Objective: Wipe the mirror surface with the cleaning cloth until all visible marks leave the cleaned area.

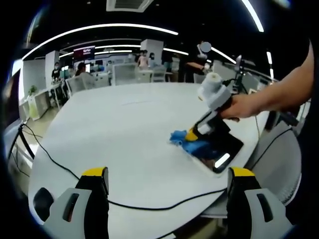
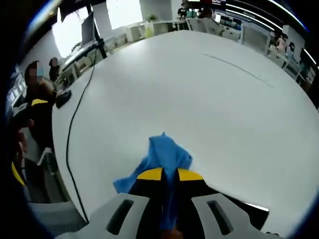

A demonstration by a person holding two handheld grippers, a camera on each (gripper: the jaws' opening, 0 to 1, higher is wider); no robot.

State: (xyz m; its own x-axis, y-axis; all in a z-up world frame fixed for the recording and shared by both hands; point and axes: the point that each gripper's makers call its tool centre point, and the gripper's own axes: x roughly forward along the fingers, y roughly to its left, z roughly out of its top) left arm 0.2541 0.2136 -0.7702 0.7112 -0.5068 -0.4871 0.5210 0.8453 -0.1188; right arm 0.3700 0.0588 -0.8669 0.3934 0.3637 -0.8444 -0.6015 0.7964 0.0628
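I was mid-wipe: my right tongs [image 2: 169, 175] pinched the blue cloth [image 2: 167, 154] against the mirror [image 1: 222, 149] beneath them. My left tongs [image 1: 167, 181] hung spread, well back. Next I needed firm strokes across unwiped glass.

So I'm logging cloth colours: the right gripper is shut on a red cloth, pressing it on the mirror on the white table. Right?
Not quite: the cloth is blue, not red, as the right gripper view shows. The rest holds: the right gripper is shut on it, on the mirror lying on the white table.
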